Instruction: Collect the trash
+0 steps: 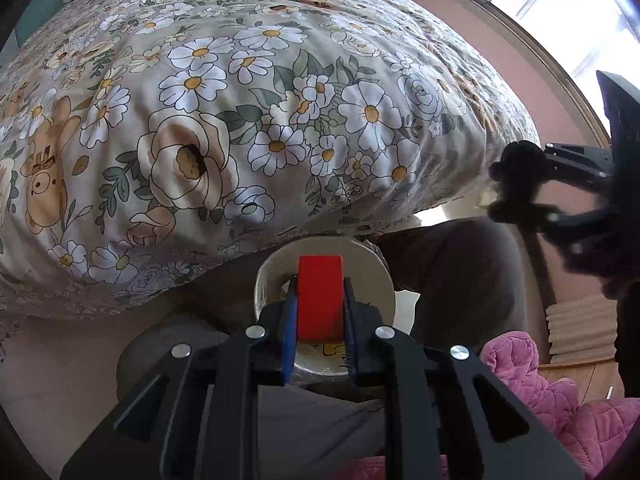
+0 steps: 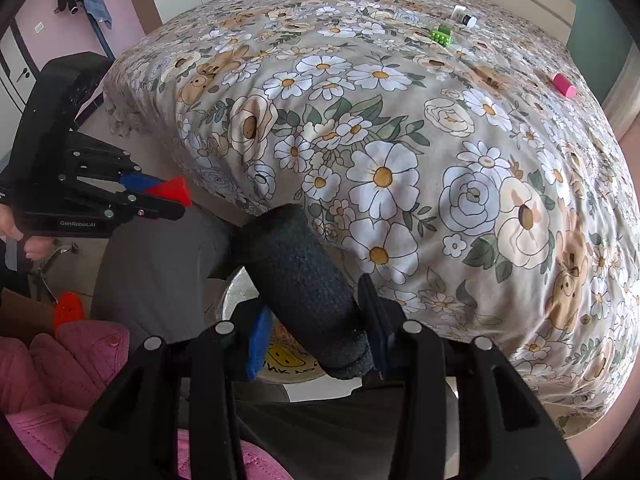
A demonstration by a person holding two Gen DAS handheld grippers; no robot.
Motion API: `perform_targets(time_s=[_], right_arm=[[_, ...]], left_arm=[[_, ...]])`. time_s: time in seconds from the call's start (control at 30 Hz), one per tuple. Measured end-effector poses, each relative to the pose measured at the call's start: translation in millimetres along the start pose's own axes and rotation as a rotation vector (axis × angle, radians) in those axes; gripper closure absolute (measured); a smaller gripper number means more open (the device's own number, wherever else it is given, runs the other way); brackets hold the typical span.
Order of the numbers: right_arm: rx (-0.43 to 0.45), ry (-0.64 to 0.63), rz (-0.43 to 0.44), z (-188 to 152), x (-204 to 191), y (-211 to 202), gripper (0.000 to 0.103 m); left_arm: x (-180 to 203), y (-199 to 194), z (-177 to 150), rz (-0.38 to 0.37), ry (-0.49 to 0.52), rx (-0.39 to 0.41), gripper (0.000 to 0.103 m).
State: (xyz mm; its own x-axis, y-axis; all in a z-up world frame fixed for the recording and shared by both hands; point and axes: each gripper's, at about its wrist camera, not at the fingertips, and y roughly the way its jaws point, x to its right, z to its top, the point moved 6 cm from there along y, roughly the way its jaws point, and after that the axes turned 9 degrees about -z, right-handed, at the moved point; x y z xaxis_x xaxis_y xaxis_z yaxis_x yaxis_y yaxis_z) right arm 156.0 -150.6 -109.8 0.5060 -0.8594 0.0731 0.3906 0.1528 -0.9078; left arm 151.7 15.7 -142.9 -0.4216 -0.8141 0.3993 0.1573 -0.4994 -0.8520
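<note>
Red block (image 1: 320,296), smooth and wedge-shaped, sits clamped in the left tool (image 1: 320,320) above a round white bin (image 1: 380,276) at the bed's edge. Right tool (image 2: 316,332) grips a dark fuzzy roll (image 2: 304,280) over that bin. Green brick (image 2: 441,35), pink cylinder (image 2: 564,85) and small bottle (image 2: 464,15) lie well apart on the floral quilt (image 2: 400,140).

Daylight, bright overall. In the left wrist view the window (image 1: 540,4) at upper right is blown out to white, w/ glare. The bedspread (image 1: 248,100) is evenly lit and sharp at centre; shadow sits under its lower edge. Strong fisheye bend and dark vignette at all corners. The right hand-held gripper (image 1: 516,192) at right edge is motion-blurred. The right wrist view is softer at edges, no glare.
</note>
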Motion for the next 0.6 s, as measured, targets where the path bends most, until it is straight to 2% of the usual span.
perform_targets(time_s=[0.6], right_arm=[[-0.246, 0.015, 0.1, -64, -32, 121, 0.061]], left_arm=[[-25, 111, -36, -0.065, -0.072, -0.199, 0.081]])
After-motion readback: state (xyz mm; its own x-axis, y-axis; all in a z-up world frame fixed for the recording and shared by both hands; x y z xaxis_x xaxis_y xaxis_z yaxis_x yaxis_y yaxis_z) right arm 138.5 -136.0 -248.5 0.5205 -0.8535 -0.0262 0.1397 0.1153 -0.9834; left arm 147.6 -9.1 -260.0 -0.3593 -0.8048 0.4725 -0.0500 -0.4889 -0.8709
